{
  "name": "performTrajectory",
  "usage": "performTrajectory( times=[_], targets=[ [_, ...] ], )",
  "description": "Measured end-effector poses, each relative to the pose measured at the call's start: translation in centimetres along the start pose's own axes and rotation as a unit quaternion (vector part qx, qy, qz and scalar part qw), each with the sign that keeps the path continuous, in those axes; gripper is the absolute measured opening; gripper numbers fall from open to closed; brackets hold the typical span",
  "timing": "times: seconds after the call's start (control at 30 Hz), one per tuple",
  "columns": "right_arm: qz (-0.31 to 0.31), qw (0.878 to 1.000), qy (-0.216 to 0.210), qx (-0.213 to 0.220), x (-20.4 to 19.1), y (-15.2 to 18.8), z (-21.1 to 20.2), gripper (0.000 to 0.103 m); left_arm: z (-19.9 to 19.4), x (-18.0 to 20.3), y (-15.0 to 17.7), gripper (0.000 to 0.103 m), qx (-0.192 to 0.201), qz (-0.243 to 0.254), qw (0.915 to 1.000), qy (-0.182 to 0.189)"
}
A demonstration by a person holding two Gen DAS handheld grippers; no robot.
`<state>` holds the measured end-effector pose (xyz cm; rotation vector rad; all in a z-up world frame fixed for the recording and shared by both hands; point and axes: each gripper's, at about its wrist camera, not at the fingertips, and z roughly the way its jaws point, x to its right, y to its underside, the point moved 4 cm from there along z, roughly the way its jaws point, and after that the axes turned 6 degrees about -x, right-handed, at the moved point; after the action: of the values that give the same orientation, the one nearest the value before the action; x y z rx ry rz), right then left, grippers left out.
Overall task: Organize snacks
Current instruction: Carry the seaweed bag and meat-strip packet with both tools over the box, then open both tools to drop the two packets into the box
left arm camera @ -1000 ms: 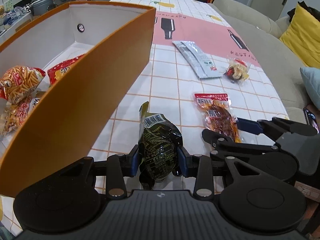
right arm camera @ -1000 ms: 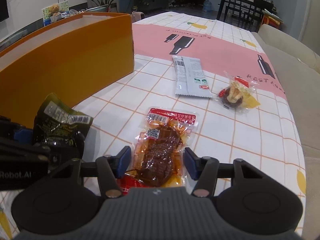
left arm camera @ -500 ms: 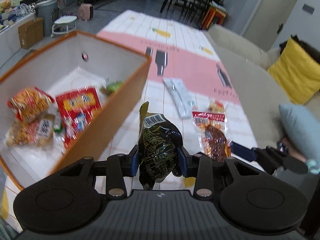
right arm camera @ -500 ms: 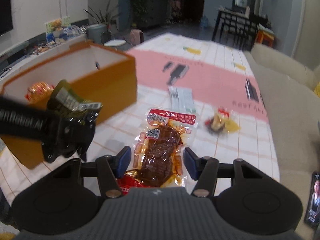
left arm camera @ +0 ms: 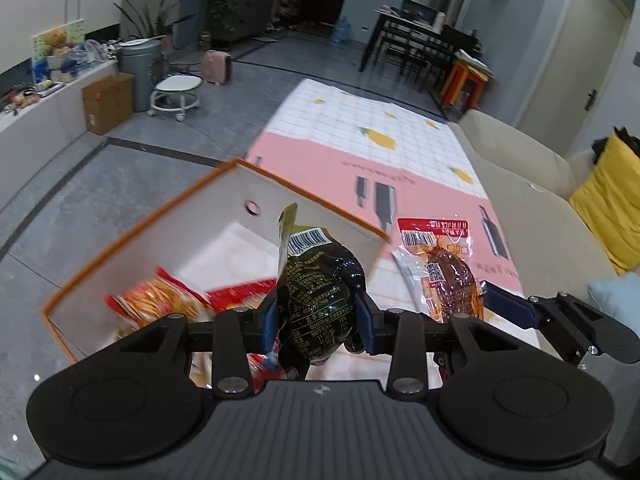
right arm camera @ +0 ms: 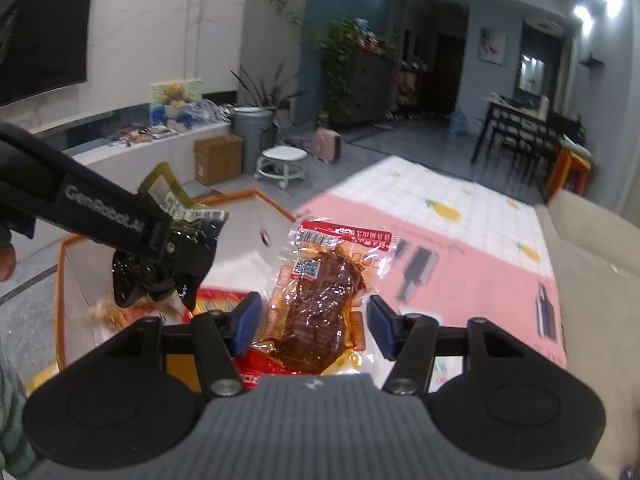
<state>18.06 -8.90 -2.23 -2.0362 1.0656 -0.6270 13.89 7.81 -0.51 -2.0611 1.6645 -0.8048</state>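
The left gripper (left arm camera: pixel 318 322) is holding a dark green snack pouch (left arm camera: pixel 318 292) between its blue pads, and its jaws are pressing narrow on both sides of the pouch, which is standing upright with its barcode end pointing up. This pouch is hanging in the air above the orange storage box (left arm camera: pixel 132 236), over the near right part of the white inside of the box. Inside the box, to the left of the pouch, an orange bag of stick snacks (left arm camera: pixel 160 298) is lying, and just beside it a red packet (left arm camera: pixel 240 296) is partly hidden behind the pouch. The right gripper (right arm camera: pixel 312 320) is carrying a clear vacuum pack of brown braised meat (right arm camera: pixel 324 300) with a red top strip; the blue pads are standing a little apart from the sides of the pack, so I cannot tell if the jaws are truly pressing it or if it is caught lower down. In the left wrist view this meat pack (left arm camera: pixel 444 272) is showing to the right of the box, raised above the counter with the pink and white checked cloth (left arm camera: pixel 420 172). In the right wrist view the left gripper (right arm camera: pixel 160 256) with the dark pouch (right arm camera: pixel 176 216) is hanging over the box (right arm camera: pixel 60 280), to the left of the meat pack. A beige sofa (left arm camera: pixel 532 200) is standing along the right side of the counter.
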Motion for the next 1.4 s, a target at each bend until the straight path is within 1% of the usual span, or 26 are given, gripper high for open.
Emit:
performTrajectory(
  times=[0.1,0.23,0.37,0.47,0.57,0.7,0.9,1.03,1.2,1.27,1.33,1.4],
  targets=[
    [-0.013,1.0,-0.014,0.003,-1.1,-1.8,1.3,0.056,0.4,-1.5,-1.3,0.044,0.0,-0.014,0.9997,-0.021],
    [-0.036,0.999,-0.034,-0.01,-2.3,-3.5,3.7,0.056,1.7,-3.5,-2.6,0.044,-0.017,-0.025,0.9988,-0.039],
    [-0.075,0.996,-0.033,-0.028,-3.6,-4.4,6.3,0.056,3.5,-5.1,-2.8,0.044,-0.047,-0.025,0.9972,-0.052],
    [-0.104,0.994,-0.022,-0.036,-4.3,-4.9,8.3,0.056,4.9,-6.1,-2.7,0.044,-0.068,-0.023,0.9955,-0.061],
    [-0.119,0.992,-0.017,-0.05,-5.0,-5.4,10.4,0.056,6.1,-6.7,-2.1,0.044,-0.086,-0.013,0.9932,-0.078],
    [-0.146,0.987,-0.022,-0.065,-5.9,-5.1,12.6,0.056,7.6,-7.4,-1.6,0.044,-0.109,-0.007,0.9896,-0.093],
    [-0.189,0.978,-0.022,-0.087,-7.1,-3.7,15.3,0.056,9.1,-8.1,-0.9,0.045,-0.136,-0.004,0.985,-0.107],
    [-0.197,0.975,-0.019,-0.106,-7.2,-2.8,16.2,0.057,9.9,-8.2,-0.6,0.045,-0.145,-0.003,0.9835,-0.108],
    [-0.192,0.974,-0.018,-0.121,-6.9,-2.7,17.4,0.058,10.7,-8.2,-0.4,0.046,-0.154,0.003,0.9815,-0.113],
    [-0.194,0.972,-0.02,-0.127,-6.9,-2.4,17.5,0.058,10.8,-8.2,-0.4,0.049,-0.153,0.007,0.9808,-0.12],
    [-0.196,0.972,-0.021,-0.131,-6.9,-2.2,17.7,0.058,10.6,-8.2,-0.5,0.055,-0.152,0.004,0.9815,-0.117],
    [-0.194,0.972,-0.021,-0.128,-6.9,-2.1,17.6,0.061,10.5,-8.2,-0.7,0.059,-0.147,0.0,0.9825,-0.114]
  ],
)
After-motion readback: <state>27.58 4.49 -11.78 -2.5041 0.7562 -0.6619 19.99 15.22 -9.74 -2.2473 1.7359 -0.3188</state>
